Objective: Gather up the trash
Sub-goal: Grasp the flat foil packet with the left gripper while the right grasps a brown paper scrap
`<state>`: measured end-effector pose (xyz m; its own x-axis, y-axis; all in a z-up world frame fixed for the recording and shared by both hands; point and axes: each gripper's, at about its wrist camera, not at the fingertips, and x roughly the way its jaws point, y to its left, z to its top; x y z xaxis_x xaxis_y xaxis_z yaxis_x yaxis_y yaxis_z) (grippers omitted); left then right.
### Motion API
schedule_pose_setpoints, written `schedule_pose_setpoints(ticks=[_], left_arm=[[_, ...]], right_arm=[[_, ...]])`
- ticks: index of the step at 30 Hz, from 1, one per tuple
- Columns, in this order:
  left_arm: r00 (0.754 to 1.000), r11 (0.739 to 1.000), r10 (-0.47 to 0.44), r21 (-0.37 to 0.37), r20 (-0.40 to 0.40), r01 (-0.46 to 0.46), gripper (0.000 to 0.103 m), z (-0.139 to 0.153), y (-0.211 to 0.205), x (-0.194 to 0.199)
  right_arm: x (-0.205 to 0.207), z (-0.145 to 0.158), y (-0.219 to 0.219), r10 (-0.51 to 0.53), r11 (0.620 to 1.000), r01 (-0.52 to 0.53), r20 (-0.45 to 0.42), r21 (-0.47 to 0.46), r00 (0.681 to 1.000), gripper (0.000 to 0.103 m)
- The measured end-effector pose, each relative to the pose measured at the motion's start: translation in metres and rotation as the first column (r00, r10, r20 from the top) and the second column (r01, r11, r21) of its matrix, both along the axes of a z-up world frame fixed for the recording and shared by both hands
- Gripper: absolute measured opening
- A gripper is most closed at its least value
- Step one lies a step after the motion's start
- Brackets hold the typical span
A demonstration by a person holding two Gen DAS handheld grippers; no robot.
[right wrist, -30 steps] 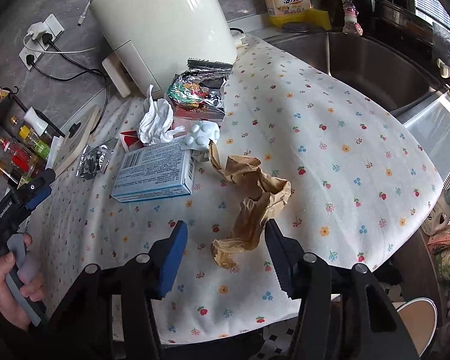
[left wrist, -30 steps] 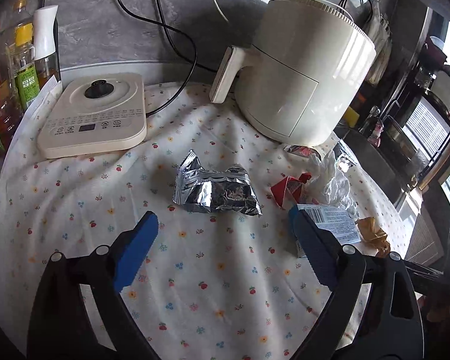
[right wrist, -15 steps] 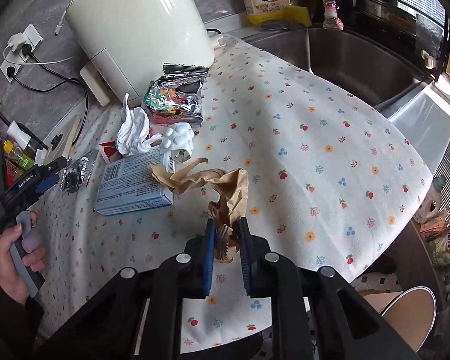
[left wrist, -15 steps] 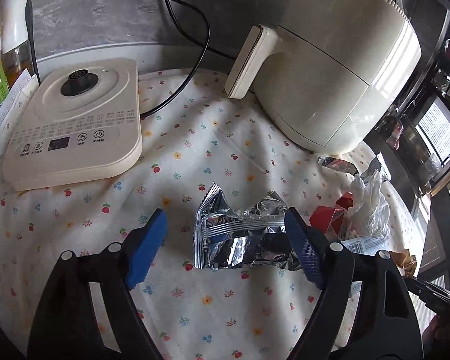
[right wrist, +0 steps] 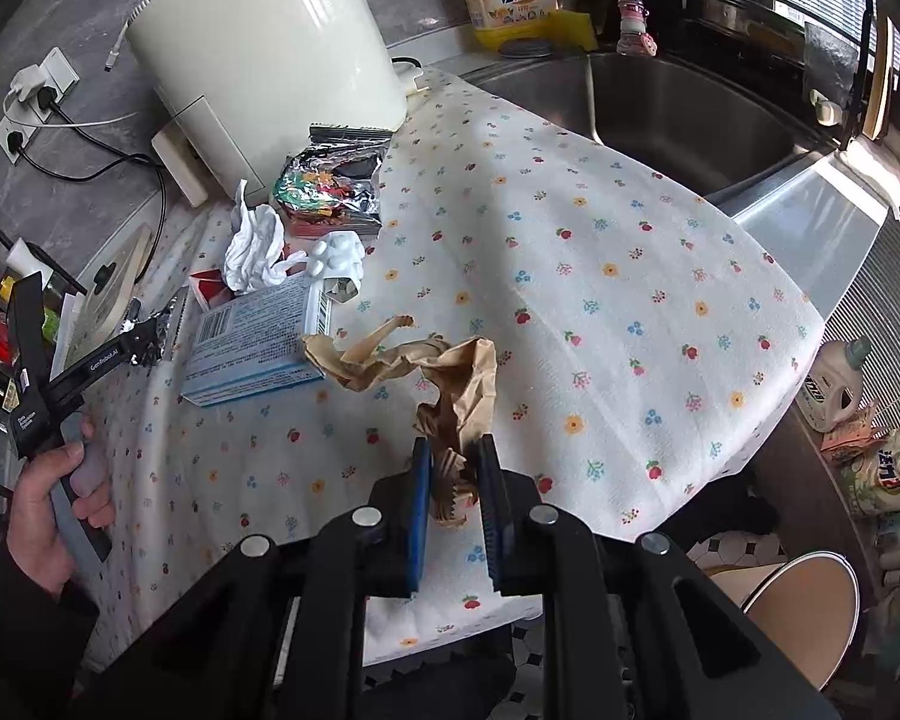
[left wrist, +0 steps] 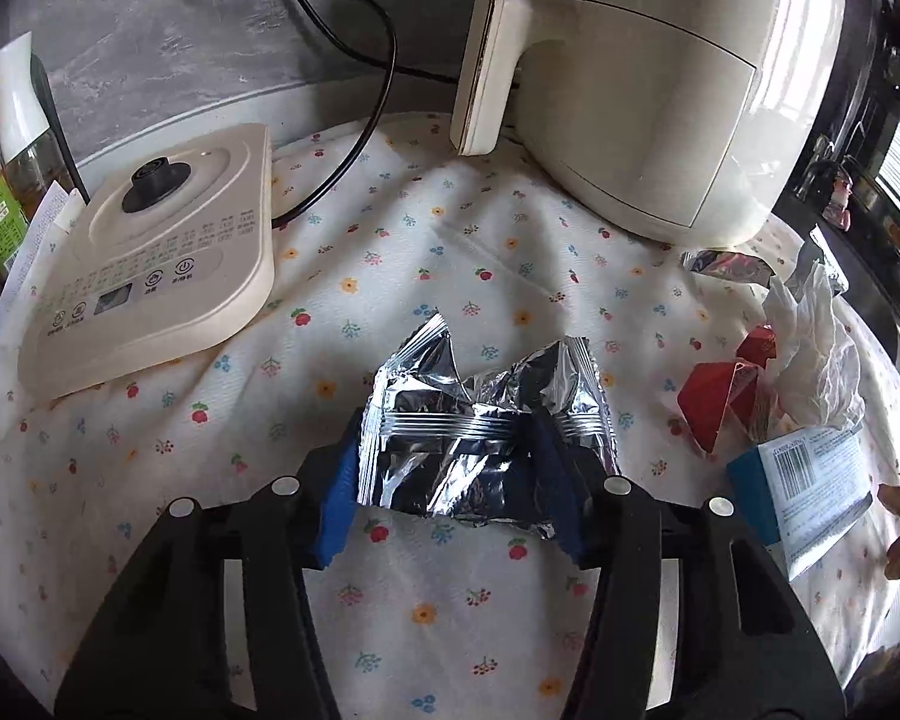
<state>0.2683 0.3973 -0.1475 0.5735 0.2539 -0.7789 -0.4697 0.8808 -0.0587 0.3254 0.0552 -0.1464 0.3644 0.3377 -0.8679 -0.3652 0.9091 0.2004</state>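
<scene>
We note the left gripper (left wrist: pixel 450 480), jaws just closing, clamps the foil wrapper (left wrist: pixel 480 432); the right gripper (right wrist: pixel 455 498) pinches crumpled brown paper (right wrist: pixel 450 384).

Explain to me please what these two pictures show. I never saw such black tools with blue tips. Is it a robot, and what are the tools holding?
It is no robot. A person holds a hand-worked two-finger gripper in each hand, and a wide-angle camera on each gripper looks forward along its fingers.

The left camera shows the left gripper. Its jaws have just been closing and now press both sides of a crumpled silver foil wrapper. In the right camera you see the person's left hand working that tool.

The right camera shows the right gripper, shut on a crumpled brown paper bag.

All lies on a flowered tablecloth beside a steel sink. More trash: a blue and white carton, white tissue and a colourful snack packet. Behind stand a cream appliance and a kettle base.
</scene>
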Motion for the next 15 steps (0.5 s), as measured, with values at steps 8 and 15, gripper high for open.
schedule_pose_setpoints(ticks=[8,15], left_arm=[[0.992,0.997,0.033,-0.074,0.122,-0.024,0.012,0.028,-0.007,-0.034],[0.98,0.996,0.073,-0.065,0.186,-0.062,0.012,0.059,-0.033,-0.064]], right_arm=[[-0.005,0.01,-0.013,0.037,0.998,-0.038,0.025,0.047,0.999,0.016],[-0.009,0.019,-0.033,0.075,0.992,-0.079,0.048,0.096,0.996,0.016]])
